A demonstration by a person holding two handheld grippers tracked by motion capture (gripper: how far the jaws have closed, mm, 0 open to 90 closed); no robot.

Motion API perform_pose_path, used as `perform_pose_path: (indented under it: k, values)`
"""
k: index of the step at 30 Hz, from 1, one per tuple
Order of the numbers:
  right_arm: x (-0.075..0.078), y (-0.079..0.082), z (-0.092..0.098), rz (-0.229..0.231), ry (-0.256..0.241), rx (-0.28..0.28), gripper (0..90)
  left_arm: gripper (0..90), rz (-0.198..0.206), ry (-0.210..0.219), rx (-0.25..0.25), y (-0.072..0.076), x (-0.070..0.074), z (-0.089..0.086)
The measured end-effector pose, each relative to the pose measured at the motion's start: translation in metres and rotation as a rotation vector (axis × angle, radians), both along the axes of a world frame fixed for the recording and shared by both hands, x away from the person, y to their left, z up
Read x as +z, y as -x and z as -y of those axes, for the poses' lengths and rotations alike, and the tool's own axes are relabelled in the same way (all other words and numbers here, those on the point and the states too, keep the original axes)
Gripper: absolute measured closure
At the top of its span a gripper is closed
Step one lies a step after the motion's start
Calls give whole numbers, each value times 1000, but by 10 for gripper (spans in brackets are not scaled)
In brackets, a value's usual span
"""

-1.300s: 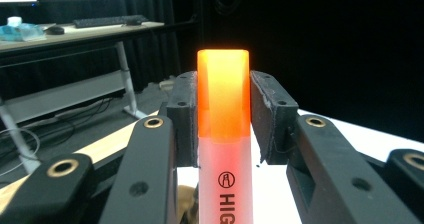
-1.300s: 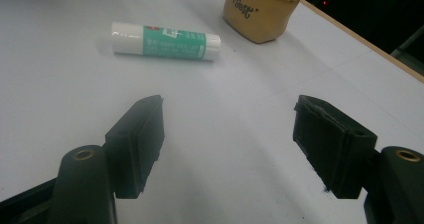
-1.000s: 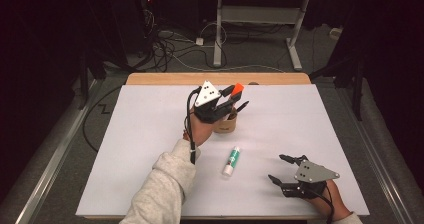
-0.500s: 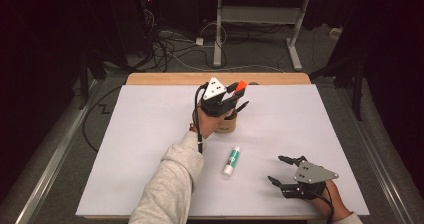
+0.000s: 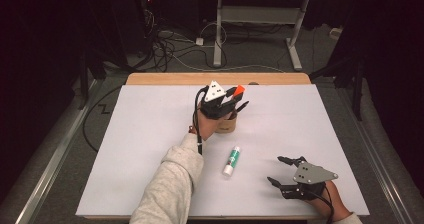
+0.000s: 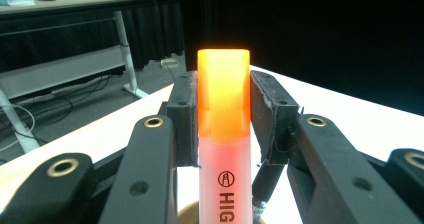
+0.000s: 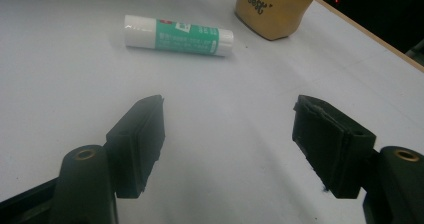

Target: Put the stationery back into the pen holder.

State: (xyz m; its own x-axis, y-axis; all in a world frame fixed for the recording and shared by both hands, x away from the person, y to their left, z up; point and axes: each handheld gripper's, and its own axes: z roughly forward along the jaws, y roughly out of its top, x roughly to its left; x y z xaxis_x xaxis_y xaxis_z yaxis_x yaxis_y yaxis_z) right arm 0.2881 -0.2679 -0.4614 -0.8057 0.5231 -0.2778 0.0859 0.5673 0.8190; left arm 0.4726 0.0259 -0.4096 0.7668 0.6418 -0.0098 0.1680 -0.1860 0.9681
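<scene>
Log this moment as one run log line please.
left gripper: shut on orange highlighter above tan holder | right gripper: open | glue stick: on table

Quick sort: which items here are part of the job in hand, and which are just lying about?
In the job:
- orange highlighter, clamped in the left tool
- tan holder under that tool

Lying about:
- glue stick, flat on the white table cover, untouched
- right tool, open, holding nothing, resting near the front edge
- desk frame and cables on the floor beyond

glue stick [image 5: 231, 160]: lying on white sheet [image 5: 150, 134] | cables [image 5: 170, 46]: floor beyond table
</scene>
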Motion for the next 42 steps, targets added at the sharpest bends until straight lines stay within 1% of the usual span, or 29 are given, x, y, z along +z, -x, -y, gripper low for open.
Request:
perform_pose_path:
  k: [5,7,16,22,25,29,32,33,35,40,42]
  values:
    - [-1,0,-1,-4,2,1,296,642,-13,-22,3,0,-3,-1]
    - [-1,0,-1,-5,3,1,296,642,-17,-20,4,0,-3,-2]
    - [-1,0,-1,-5,3,3,297,641,-20,-64,18,5,-7,-6]
    - [-1,0,-2,-8,5,6,297,640,-21,-88,36,7,-8,-8]
    - [-1,1,-3,-13,6,6,298,639,-24,-93,42,7,-8,-9]
    - [-2,1,-3,-12,8,9,298,627,-23,-93,39,8,-8,-10]
    - [-2,0,-3,-12,8,11,298,625,-13,-105,42,9,-6,-10]
    - [-2,1,-3,-12,9,11,298,597,-10,-109,43,9,-5,-10]
    - [-2,1,-3,-12,7,10,298,597,-5,-109,43,11,-4,-10]
    - [-2,1,-3,-15,7,9,298,596,10,-132,38,15,1,-12]
    - [-2,1,-3,-14,10,12,298,574,14,-136,39,17,3,-14]
